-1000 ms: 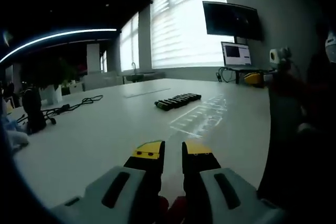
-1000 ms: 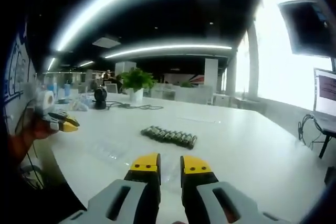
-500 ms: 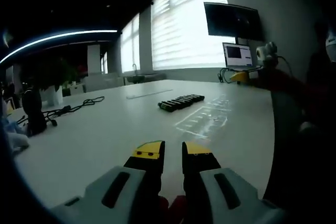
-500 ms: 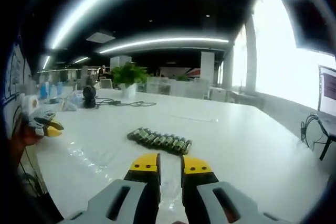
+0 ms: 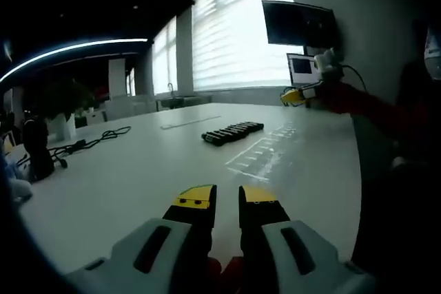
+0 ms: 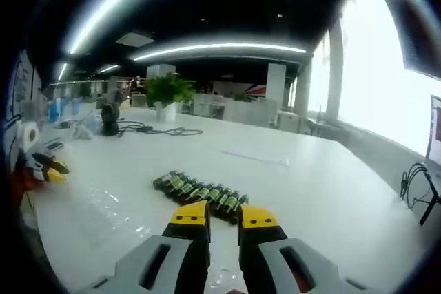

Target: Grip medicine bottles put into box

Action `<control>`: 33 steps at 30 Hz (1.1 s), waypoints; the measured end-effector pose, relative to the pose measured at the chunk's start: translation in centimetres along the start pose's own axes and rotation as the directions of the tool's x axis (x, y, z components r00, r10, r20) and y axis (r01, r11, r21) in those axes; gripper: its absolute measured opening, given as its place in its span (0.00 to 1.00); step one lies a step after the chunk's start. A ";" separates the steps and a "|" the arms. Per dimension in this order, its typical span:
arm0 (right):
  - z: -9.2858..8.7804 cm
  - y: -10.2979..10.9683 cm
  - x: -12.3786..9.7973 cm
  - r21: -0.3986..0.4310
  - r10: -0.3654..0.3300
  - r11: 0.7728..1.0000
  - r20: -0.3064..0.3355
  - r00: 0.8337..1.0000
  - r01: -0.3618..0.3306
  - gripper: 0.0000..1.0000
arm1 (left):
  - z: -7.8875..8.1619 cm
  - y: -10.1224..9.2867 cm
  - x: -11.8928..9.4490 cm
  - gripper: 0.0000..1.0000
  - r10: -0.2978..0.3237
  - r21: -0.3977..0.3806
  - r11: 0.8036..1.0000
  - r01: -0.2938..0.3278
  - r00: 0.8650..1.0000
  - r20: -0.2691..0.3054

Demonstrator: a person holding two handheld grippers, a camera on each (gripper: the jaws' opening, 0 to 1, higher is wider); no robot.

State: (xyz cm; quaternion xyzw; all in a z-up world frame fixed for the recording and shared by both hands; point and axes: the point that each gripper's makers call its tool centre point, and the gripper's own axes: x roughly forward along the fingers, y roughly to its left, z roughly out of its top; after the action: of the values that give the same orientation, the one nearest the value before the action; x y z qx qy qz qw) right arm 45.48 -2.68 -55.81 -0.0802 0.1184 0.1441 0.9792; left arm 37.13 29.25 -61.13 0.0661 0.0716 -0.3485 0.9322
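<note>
A row of several small dark medicine bottles (image 5: 233,131) lies on the white table (image 5: 138,177), well ahead of my left gripper (image 5: 227,197). Its yellow-tipped jaws stand close together with nothing between them. In the right gripper view the same bottles (image 6: 200,192), with green labels, lie just beyond my right gripper (image 6: 224,215), whose jaws are also close together and hold nothing. A clear plastic piece (image 6: 120,204) lies flat to the left of the bottles. The right gripper (image 5: 298,94) hangs in the air at the right of the left gripper view. The left gripper (image 6: 47,169) sits at the left edge of the right gripper view.
A wall screen (image 5: 298,24) and a laptop (image 5: 303,68) stand beyond the table's far end. Black cables (image 6: 155,129), a black device (image 6: 109,116) and a potted plant (image 6: 167,93) sit at the table's far side. A person's red sleeve (image 5: 372,105) reaches in from the right.
My right gripper has moved forward and down toward the row of bottles, which now lies just past its tips. In the left gripper view it has travelled leftward over the table.
</note>
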 end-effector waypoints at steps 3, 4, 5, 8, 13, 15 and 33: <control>0.0 -0.4 0.9 0.004 -0.005 1.000 -0.009 1.000 0.005 0.11 | -0.2 0.4 0.0 0.07 0.021 0.022 1.000 -0.020 1.000 -0.017; 0.0 -0.4 1.2 0.010 -0.004 1.000 -0.012 1.000 0.004 0.11 | -0.2 0.1 0.0 0.07 0.005 0.002 1.000 -0.005 1.000 -0.012; 0.0 -0.5 1.6 0.013 -0.004 1.000 -0.013 1.000 0.004 0.11 | -0.2 0.0 0.0 0.07 0.004 0.005 1.000 -0.004 1.000 -0.015; -0.5 -0.6 2.9 0.008 -0.006 1.000 -0.047 0.999 0.007 0.11 | -0.4 -0.4 0.1 0.07 -0.010 0.029 1.000 0.011 1.000 -0.027; -1.3 -1.1 5.3 0.001 -0.005 1.000 -0.097 0.995 0.005 0.11 | -0.5 -0.7 0.2 0.07 -0.017 0.042 0.999 0.019 0.999 -0.029; -1.6 -1.2 6.1 -0.013 -0.003 1.000 -0.119 0.993 0.001 0.11 | -0.6 -0.8 0.2 0.07 -0.027 0.042 0.999 0.028 0.999 -0.037; -4.8 -3.0 9.7 0.001 -0.039 0.999 -0.251 0.967 0.041 0.10 | -0.3 -0.7 0.2 0.07 -0.048 0.010 0.999 0.048 0.999 -0.010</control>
State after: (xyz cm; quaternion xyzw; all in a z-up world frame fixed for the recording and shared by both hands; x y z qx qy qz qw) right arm 54.41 -3.88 -62.53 -0.0970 0.2403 0.1126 0.9593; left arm 36.78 28.66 -61.51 0.0706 0.0759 -0.3709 0.9229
